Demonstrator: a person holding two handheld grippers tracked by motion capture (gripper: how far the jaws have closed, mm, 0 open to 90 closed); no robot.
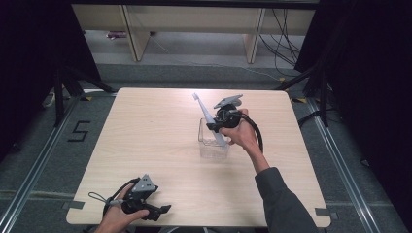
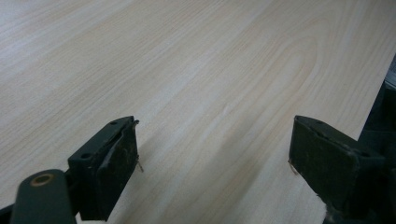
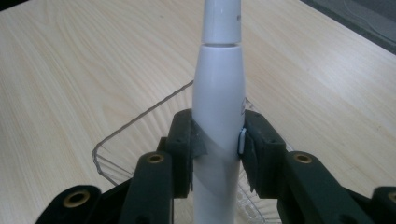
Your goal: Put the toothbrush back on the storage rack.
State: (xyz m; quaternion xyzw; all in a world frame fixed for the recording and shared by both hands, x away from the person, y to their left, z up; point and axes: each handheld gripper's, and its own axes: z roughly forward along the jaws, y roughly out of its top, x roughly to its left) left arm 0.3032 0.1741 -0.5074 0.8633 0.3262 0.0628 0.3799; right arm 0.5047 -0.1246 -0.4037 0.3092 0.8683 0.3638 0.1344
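Observation:
A white electric toothbrush (image 1: 208, 118) slants up and to the left over a clear plastic box (image 1: 206, 145) near the table's middle. My right gripper (image 1: 219, 127) is shut on the toothbrush handle (image 3: 218, 107), both pads pressing its sides; the handle's lower end dips into the clear box (image 3: 135, 126). My left gripper (image 1: 165, 209) rests near the front left edge of the table, held by a hand. Its jaws stand wide open over bare wood in the left gripper view (image 2: 212, 158), with nothing between them.
The light wooden table (image 1: 160, 136) stands on grey floor. Its front edge runs just below the left hand. Black curtains hang on both sides, and shelving with cables stands behind the table's far edge.

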